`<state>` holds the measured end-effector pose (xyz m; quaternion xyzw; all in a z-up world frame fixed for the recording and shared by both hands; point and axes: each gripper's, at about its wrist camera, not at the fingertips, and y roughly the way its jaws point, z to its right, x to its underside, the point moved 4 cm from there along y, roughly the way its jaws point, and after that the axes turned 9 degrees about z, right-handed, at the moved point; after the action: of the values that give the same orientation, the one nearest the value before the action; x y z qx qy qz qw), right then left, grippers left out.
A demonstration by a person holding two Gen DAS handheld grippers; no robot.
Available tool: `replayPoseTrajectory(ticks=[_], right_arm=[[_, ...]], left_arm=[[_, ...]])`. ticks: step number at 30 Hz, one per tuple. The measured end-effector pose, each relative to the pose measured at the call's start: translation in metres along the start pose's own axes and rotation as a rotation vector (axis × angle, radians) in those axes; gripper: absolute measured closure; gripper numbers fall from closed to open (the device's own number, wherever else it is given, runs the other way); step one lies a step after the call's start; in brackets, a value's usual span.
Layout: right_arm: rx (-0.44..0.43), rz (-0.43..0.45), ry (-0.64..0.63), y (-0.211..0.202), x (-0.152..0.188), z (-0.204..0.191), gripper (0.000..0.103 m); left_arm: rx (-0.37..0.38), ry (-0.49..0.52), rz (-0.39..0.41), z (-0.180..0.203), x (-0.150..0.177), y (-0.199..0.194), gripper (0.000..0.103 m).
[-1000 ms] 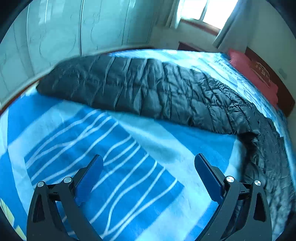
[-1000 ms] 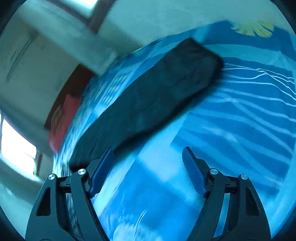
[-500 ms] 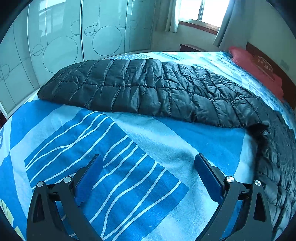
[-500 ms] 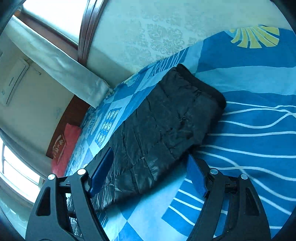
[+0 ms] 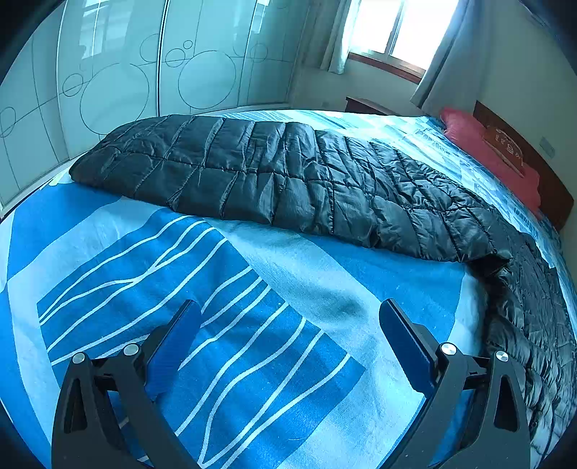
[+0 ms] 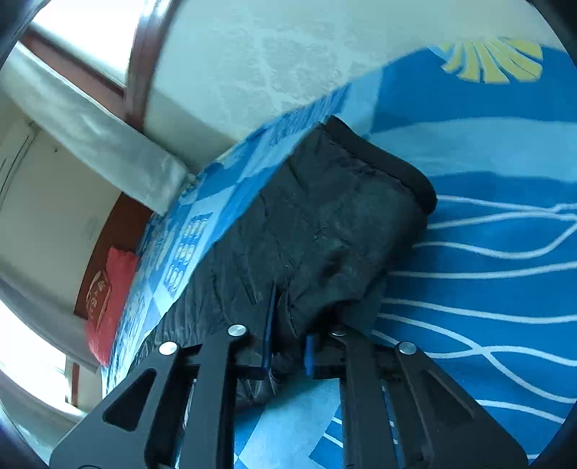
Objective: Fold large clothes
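Where the bed (image 5: 108,231) fills both views, we see a blue sheet with pale blocks and white wavy lines, and in the right wrist view a yellow fan print (image 6: 494,59) near its far edge. A long black quilted coat (image 5: 295,180) lies stretched across the bed, from the end by the wardrobe (image 5: 119,72) to the side nearest the red pillow (image 5: 494,158). The wardrobe has glossy pale doors drawn with circles. A bright window (image 5: 396,29) with curtains sits beyond, and a dark wooden headboard (image 5: 555,191) stands behind the pillow.

Our left tongs (image 5: 288,339) are spread wide over bare sheet, well apart from the coat and grasping nothing. Our right tongs (image 6: 288,342) have just been closing, and they are clenched on a fold at the coat's near edge, the fabric bunched between the 2 blue pads.

The coat's right end runs out of the left view at the lens rim. In the right wrist view the picture is blurred, so the coat's quilting is hard to make out there, and the tongs' frame hides the coat's near hem.
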<state>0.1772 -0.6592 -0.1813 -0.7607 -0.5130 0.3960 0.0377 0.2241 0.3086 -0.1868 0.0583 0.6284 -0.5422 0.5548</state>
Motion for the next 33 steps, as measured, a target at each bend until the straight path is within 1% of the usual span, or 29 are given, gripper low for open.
replayPoseTrajectory(ticks=[2,6,7,9,10,12,13,14,15,16,18,23,27,28,31,33], right_arm=[[-0.010,0.041,-0.072,-0.010,-0.001,-0.021,0.095],[-0.087,0.097,-0.257,-0.037,0.012,-0.084,0.095],[-0.119,0.106,-0.323,-0.045,0.021,-0.108,0.095],[-0.169,0.108,-0.410,-0.056,0.038,-0.140,0.096],[-0.206,0.102,-0.468,-0.064,0.054,-0.164,0.096],[-0.256,0.081,-0.536,-0.070,0.078,-0.197,0.096],[-0.283,0.065,-0.569,-0.075,0.093,-0.213,0.096],[-0.320,0.038,-0.607,-0.080,0.116,-0.235,0.096],[-0.339,0.020,-0.627,-0.081,0.131,-0.247,0.096],[-0.371,-0.008,-0.660,-0.086,0.154,-0.265,0.096],[-0.412,-0.040,-0.703,-0.093,0.188,-0.288,0.096],[-0.498,-0.152,-0.802,-0.113,0.291,-0.344,0.096],[-0.541,-0.236,-0.877,-0.128,0.363,-0.370,0.096],[-0.554,-0.263,-0.903,-0.131,0.385,-0.378,0.096],[-0.582,-0.314,-0.963,-0.142,0.433,-0.394,0.096],[-0.593,-0.339,-0.991,-0.143,0.456,-0.401,0.095]], left_arm=[[0.002,-0.002,0.003,0.000,0.000,0.000,0.005],[-0.001,0.002,0.007,0.001,0.001,0.000,0.005],[-0.002,0.003,0.007,0.001,0.001,0.000,0.005],[-0.001,0.003,0.008,0.001,0.001,0.000,0.005],[0.002,-0.001,0.009,0.001,0.001,-0.001,0.005],[0.008,-0.006,0.012,0.000,0.001,-0.001,0.005],[0.010,-0.008,0.013,0.000,0.001,-0.001,0.005],[0.011,-0.008,0.014,0.001,0.001,-0.001,0.005],[0.011,-0.008,0.014,0.000,0.001,-0.001,0.005],[0.011,-0.009,0.015,0.001,0.001,-0.001,0.005],[0.015,-0.011,0.018,0.001,0.001,-0.002,0.005],[0.018,-0.011,0.024,0.000,0.002,-0.001,0.005],[0.018,-0.008,0.030,0.000,0.004,0.000,0.005],[0.020,-0.010,0.032,-0.001,0.004,-0.001,0.005],[0.028,-0.017,0.037,-0.002,0.004,-0.001,0.005],[0.030,-0.018,0.040,-0.002,0.004,-0.001,0.005]])
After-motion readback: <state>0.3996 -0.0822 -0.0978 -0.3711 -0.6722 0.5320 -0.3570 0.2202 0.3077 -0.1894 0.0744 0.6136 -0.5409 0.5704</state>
